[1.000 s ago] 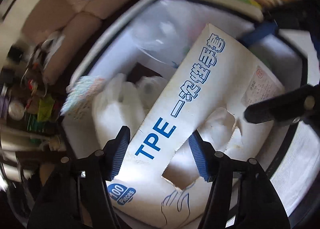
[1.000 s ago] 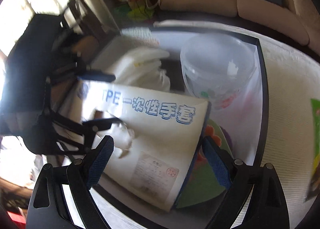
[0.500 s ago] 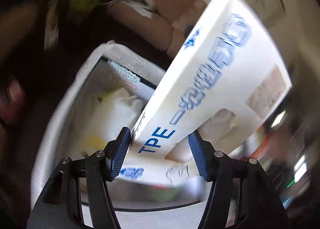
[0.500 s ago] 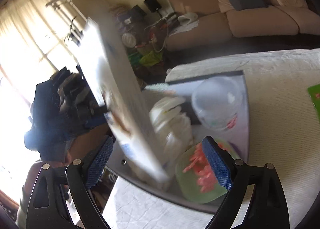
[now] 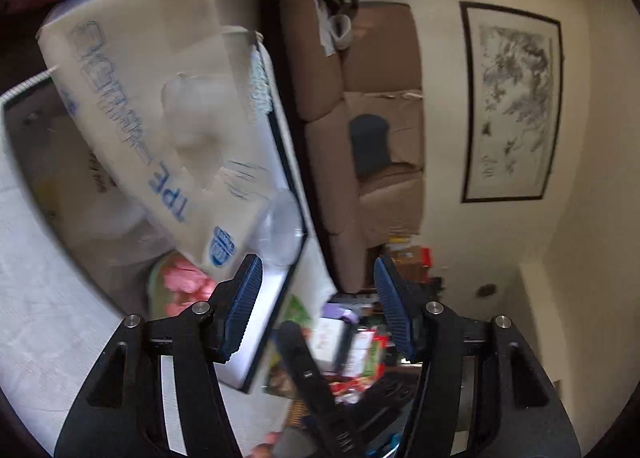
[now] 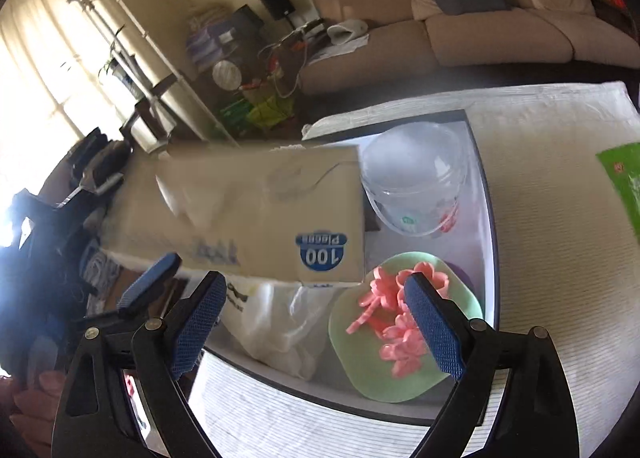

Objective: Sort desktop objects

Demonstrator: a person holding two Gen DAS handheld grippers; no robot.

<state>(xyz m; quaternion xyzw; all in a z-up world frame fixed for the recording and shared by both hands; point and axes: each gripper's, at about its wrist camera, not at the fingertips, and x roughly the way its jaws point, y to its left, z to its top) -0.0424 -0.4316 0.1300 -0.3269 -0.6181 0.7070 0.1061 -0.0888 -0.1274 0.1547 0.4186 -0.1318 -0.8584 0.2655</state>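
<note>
A white glove box with blue "TPE" and "100 Pieces" print (image 6: 280,218) hangs blurred in mid-air over the black-edged tray (image 6: 490,218), with no gripper on it. It also shows in the left wrist view (image 5: 160,130). My left gripper (image 5: 316,302) is open and empty, beside the box's lower corner. My right gripper (image 6: 316,322) is open and empty, just below the box. In the tray sit a clear plastic tub (image 6: 416,182), a green plate (image 6: 348,342) with pink flower pieces (image 6: 396,318), and white plastic bags (image 6: 280,322).
The tray lies on a white ribbed cloth (image 6: 552,258). A green packet (image 6: 624,182) lies at the right edge. A brown sofa (image 6: 460,30) and cluttered shelves (image 6: 224,54) stand behind. Snack packets (image 5: 352,346) lie beyond the tray in the left wrist view.
My left gripper held the glove box upright above the tray; now its fingers are off the box, which has tipped and moves blurred over the tray. Both cameras swung.
</note>
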